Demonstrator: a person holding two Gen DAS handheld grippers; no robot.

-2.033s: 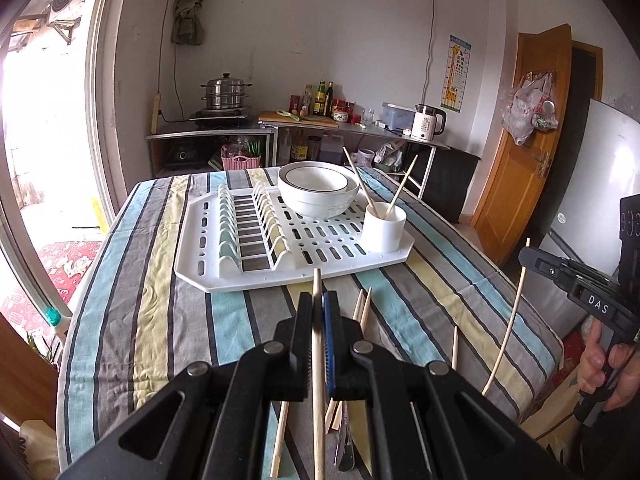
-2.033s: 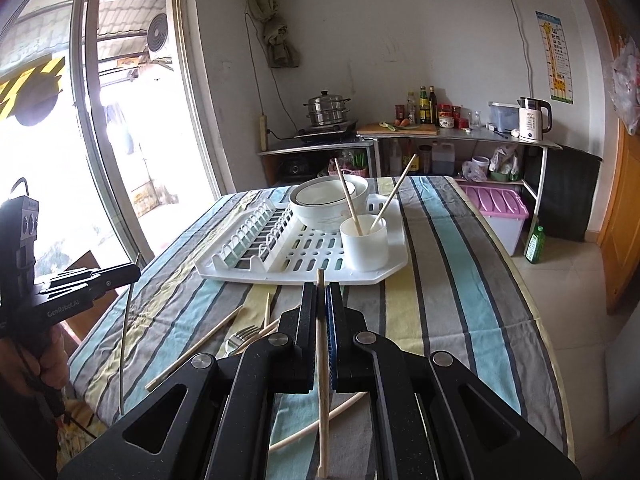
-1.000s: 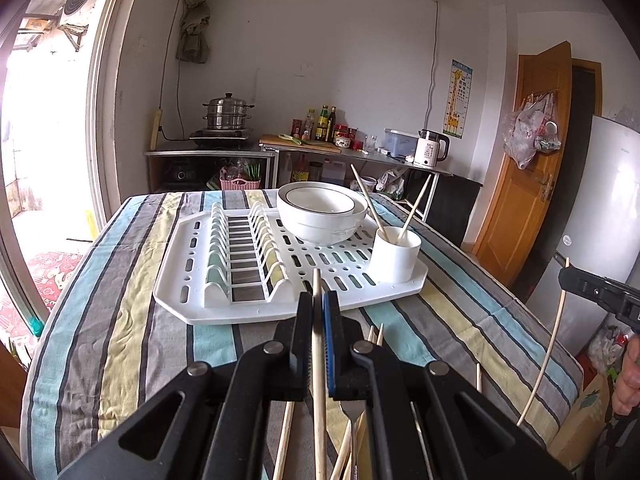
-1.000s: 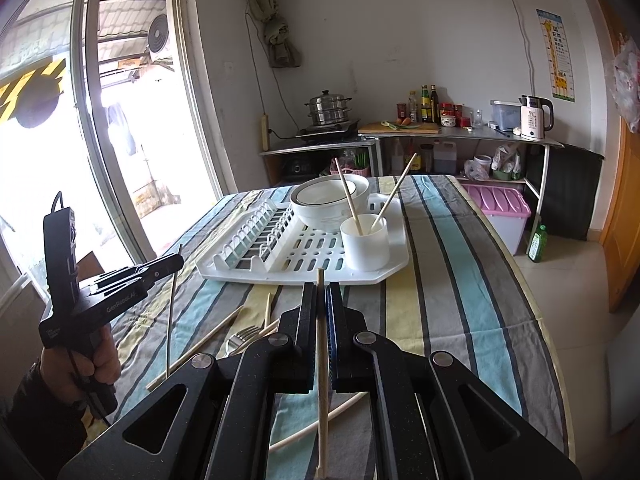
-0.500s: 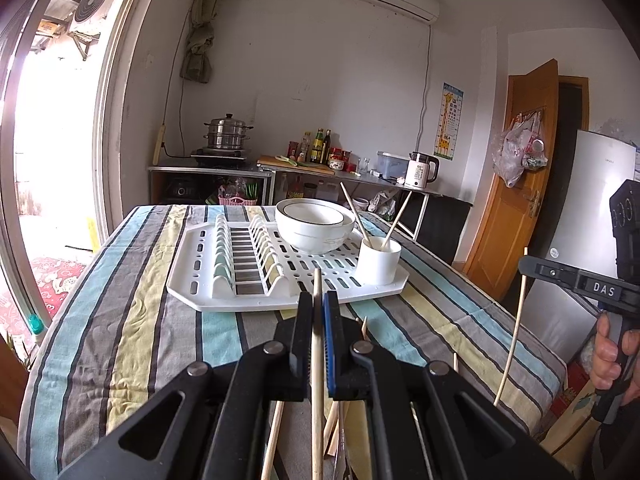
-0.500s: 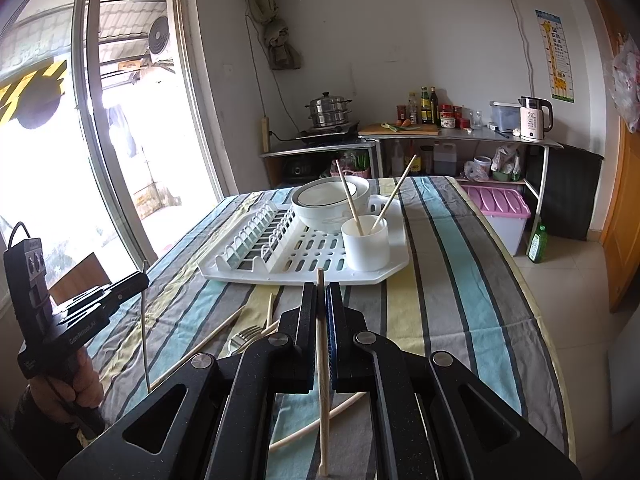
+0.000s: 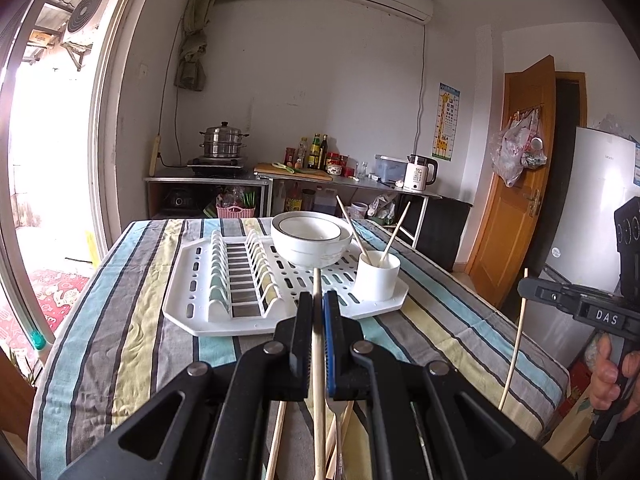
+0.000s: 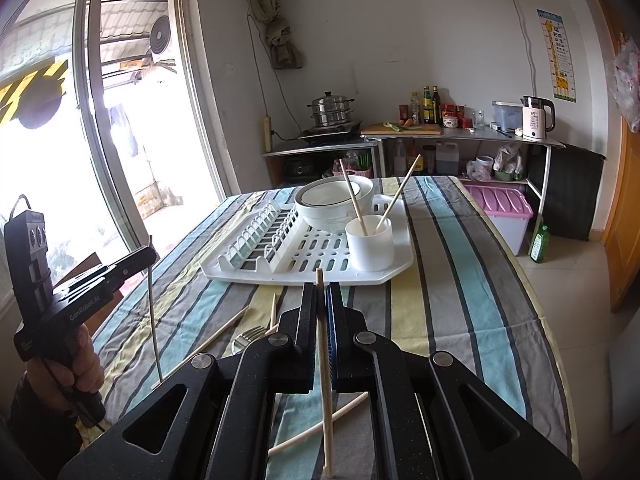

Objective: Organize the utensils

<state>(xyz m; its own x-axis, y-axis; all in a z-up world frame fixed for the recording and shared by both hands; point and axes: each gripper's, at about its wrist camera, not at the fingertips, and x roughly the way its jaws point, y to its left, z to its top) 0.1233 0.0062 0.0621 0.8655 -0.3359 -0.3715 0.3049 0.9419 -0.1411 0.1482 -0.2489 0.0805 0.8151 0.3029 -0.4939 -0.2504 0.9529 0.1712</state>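
While both point slightly down over the table (image 8: 460, 280) | left gripper (image 7: 318, 312) clenches chopstick (image 7: 318, 360) | right gripper (image 8: 322, 304) clenches another chopstick (image 8: 325, 380)

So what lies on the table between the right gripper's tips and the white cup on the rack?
In the right wrist view, only striped tablecloth and the drying rack's near rim separate the right gripper from the white cup.

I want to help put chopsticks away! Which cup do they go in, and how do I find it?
Look at the striped table and find the white dish rack lying flat on it. On the rack's corner, beside the big white bowl, stands a small white cup. It is the only thing with two chopsticks sticking up out of it.
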